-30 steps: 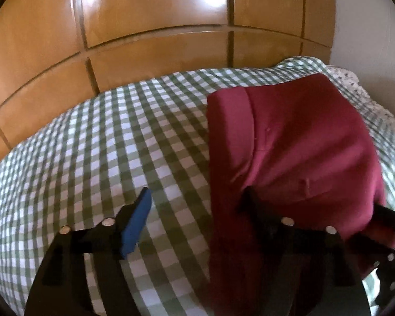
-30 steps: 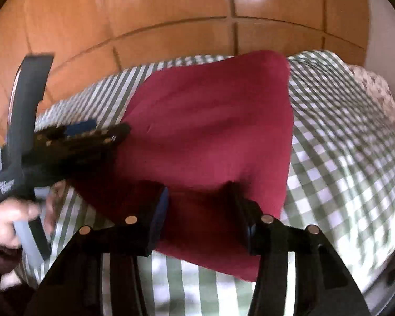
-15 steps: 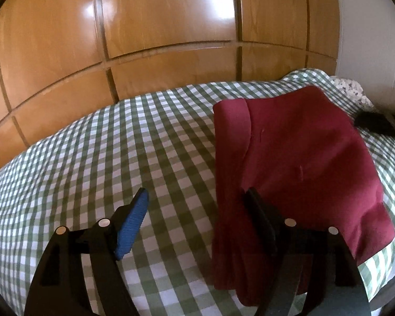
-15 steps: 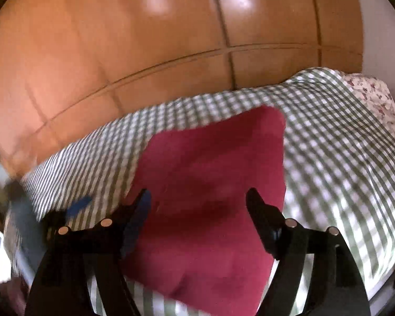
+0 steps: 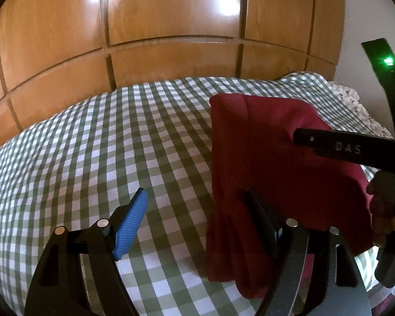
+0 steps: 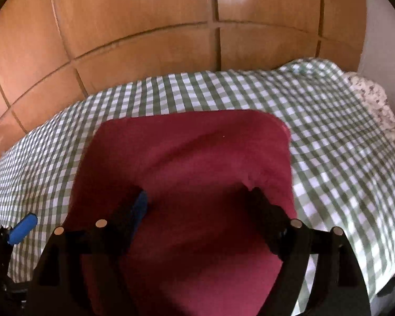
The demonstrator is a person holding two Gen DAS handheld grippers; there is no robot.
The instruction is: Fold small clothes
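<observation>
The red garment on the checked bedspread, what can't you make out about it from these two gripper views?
- Red garment: near edge, right wrist view: hidden by the right gripper and the frame's bottom.
- Its right side, left wrist view: crossed by the other gripper's black finger.
- Garment type: folded, no telling features.
- Layers under the top fold: hidden in both views.

A home bedroom: gingham-covered bed [image 5: 97, 142] before wooden wardrobe doors [image 5: 171, 13]

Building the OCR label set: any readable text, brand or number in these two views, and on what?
"DAS": raised letters on the side of the black right tool, seen in the left wrist view where it reaches over the dark red folded garment.
No other readable text in either view.
</observation>
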